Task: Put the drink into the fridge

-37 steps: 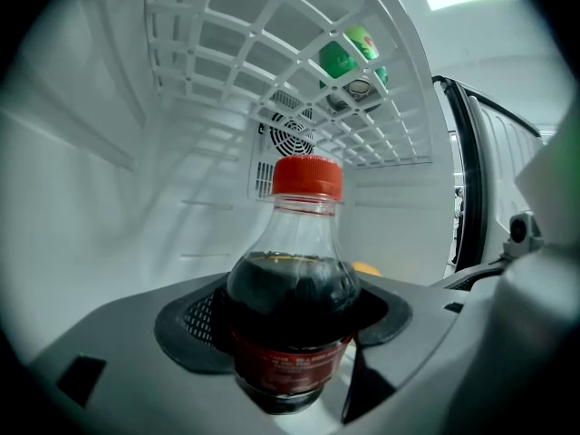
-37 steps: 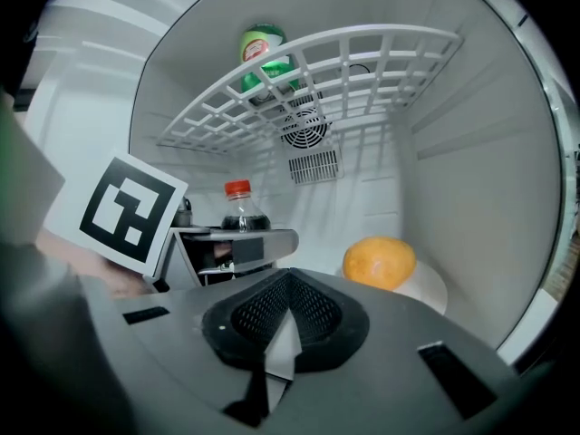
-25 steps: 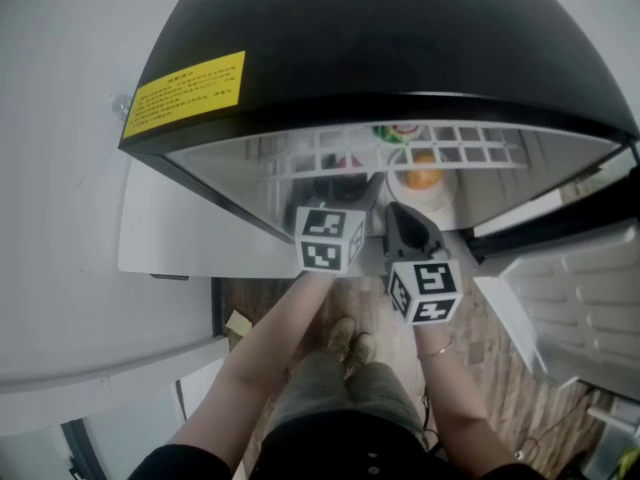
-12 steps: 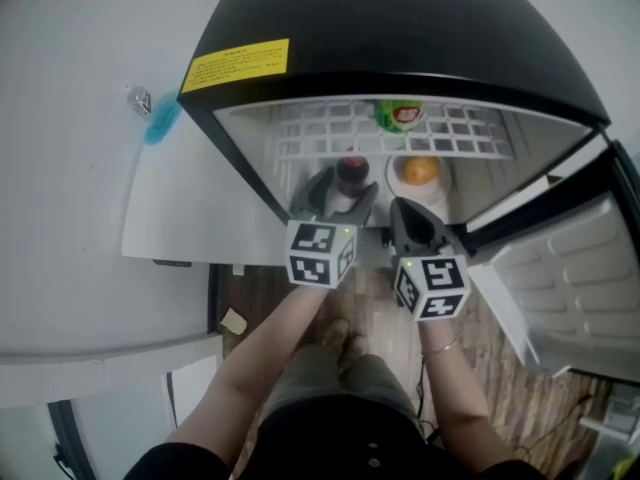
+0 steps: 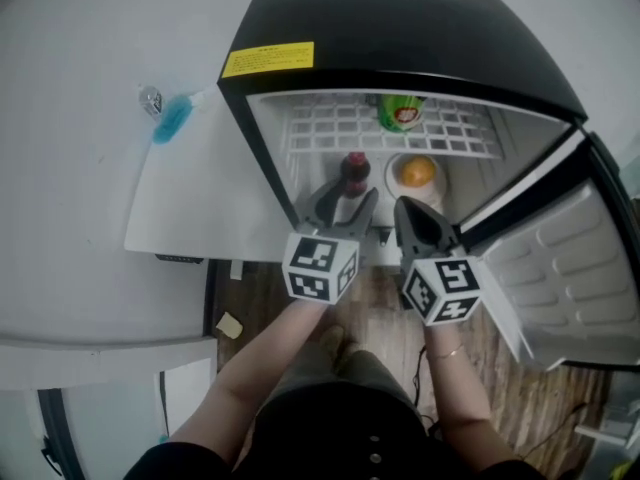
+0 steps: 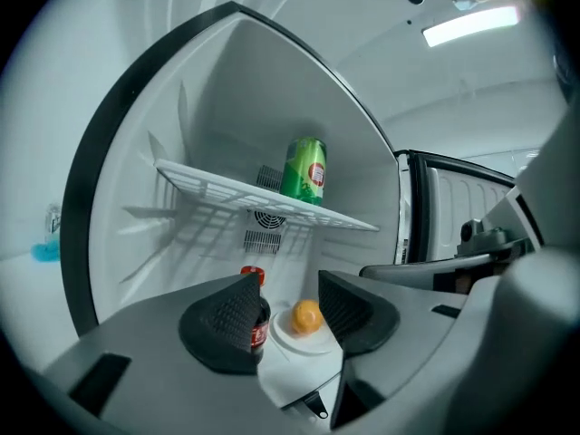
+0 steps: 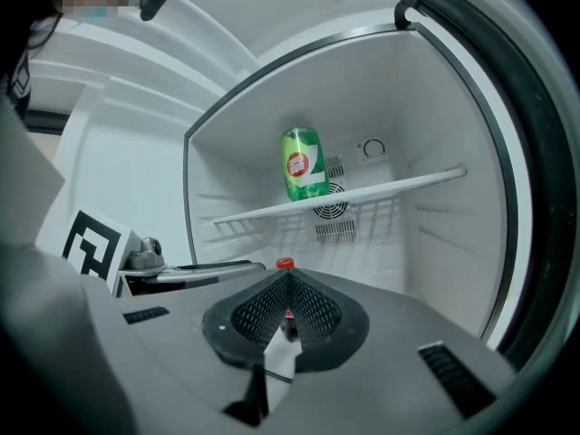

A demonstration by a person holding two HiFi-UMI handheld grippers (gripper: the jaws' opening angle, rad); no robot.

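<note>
Two grippers hover at the open fridge point(image 5: 400, 28). The left gripper point(image 6: 288, 311) has its jaws partly apart, just now closing, with nothing between them. The right gripper point(image 7: 288, 311) is closed and empty. Beyond, the cola bottle point(image 5: 352, 171) stands on the fridge floor, half hidden and apparently untouched. A plate point(image 5: 395, 186) lies at its three o'clock, and a green can point(image 5: 402, 114) at one o'clock.

— What carries the things inside the fridge point(image 5: 400, 28)?
— A white wire shelf point(image 5: 330, 128). One green can point(image 5: 401, 112) stands upright on it.
— And under this shelf?
— The fridge floor point(image 6: 276, 370). It carries a dark bottle point(image 5: 353, 173) and, just beside it, a white plate point(image 5: 390, 178) with an orange point(image 5: 418, 171).
</note>
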